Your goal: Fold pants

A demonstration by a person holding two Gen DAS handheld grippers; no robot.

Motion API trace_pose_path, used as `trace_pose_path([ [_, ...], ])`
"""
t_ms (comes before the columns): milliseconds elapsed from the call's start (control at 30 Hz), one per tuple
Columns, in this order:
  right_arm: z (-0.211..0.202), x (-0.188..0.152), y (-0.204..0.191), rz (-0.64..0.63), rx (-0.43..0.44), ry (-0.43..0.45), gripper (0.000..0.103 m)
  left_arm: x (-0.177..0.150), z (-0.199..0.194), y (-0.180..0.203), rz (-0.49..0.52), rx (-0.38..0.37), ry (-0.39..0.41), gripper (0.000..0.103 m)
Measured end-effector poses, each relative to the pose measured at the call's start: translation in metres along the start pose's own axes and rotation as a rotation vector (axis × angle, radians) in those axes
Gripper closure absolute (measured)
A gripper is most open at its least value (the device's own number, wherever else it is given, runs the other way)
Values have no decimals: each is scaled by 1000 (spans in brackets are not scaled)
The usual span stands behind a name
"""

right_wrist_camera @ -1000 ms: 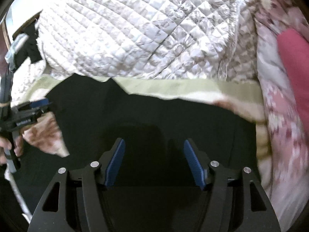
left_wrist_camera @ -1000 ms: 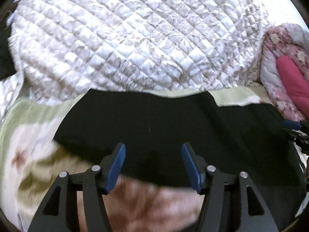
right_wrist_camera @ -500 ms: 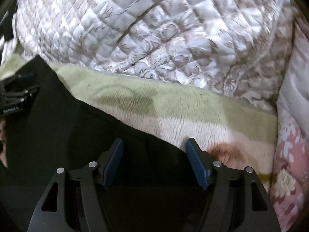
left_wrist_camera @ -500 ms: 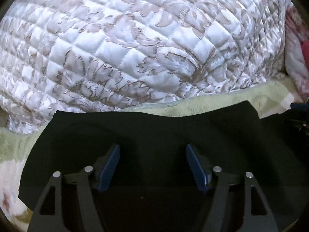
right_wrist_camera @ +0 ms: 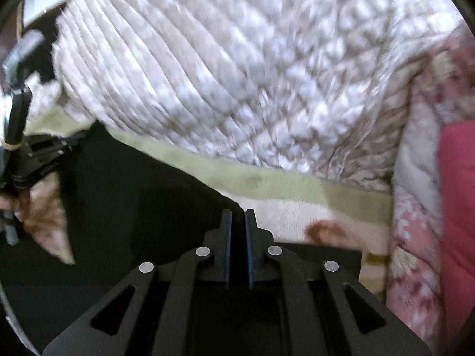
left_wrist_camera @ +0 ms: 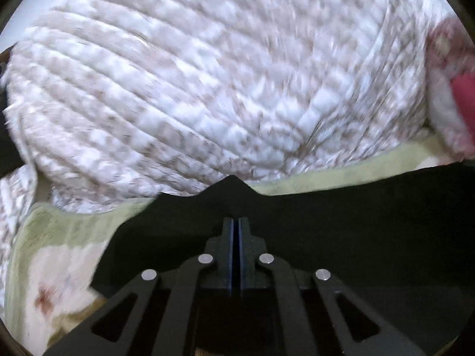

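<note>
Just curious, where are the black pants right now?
The black pants fill the lower part of both views, spread on the green blanket before the white quilt.

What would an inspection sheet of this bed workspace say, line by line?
Surface: green-and-cream fleece blanket, with the pants spread on it.
Job's things: black pants, far edge pinched up at two spots.
Clutter: bunched white quilt just behind the pants.
Grippers: left gripper, jaws shut on the pants' edge; right gripper, jaws closing, black fabric between them.
Cables: nothing seen.
Surroundings: pink floral bedding on the right; both pictures are blurred.
</note>
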State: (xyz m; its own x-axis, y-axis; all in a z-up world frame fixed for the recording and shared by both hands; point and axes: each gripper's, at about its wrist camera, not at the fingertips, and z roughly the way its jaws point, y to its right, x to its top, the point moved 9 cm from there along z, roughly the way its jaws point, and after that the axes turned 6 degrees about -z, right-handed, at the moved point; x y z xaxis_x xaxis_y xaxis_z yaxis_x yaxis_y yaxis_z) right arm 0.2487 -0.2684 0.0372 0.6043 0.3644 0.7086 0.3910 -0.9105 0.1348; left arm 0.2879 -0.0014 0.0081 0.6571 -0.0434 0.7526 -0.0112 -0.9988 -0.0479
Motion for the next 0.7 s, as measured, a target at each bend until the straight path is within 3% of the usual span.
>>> trace_pose_path([
  [167, -73, -30, -35, 59, 44, 69, 96, -19, -78, -12, -65, -56, 66, 99],
  [333, -118, -106, -68, 147, 72, 30, 97, -72, -140, -21, -139, -104, 76, 99],
  [467, -113, -170, -87, 238, 111, -81, 97, -134, -164, -22, -183, -126, 15, 99],
  [567, -103, -208, -98, 295, 132, -169, 97, -182, -161, -18, -188, -123, -83, 99],
  [667, -109, -220, -101, 352, 140, -167, 92, -216, -161, -21, -216, -111, -155, 98],
  [700, -114, -220, -100, 366, 138, -149, 85, -222, -165, -24, -228, -111, -163, 98],
])
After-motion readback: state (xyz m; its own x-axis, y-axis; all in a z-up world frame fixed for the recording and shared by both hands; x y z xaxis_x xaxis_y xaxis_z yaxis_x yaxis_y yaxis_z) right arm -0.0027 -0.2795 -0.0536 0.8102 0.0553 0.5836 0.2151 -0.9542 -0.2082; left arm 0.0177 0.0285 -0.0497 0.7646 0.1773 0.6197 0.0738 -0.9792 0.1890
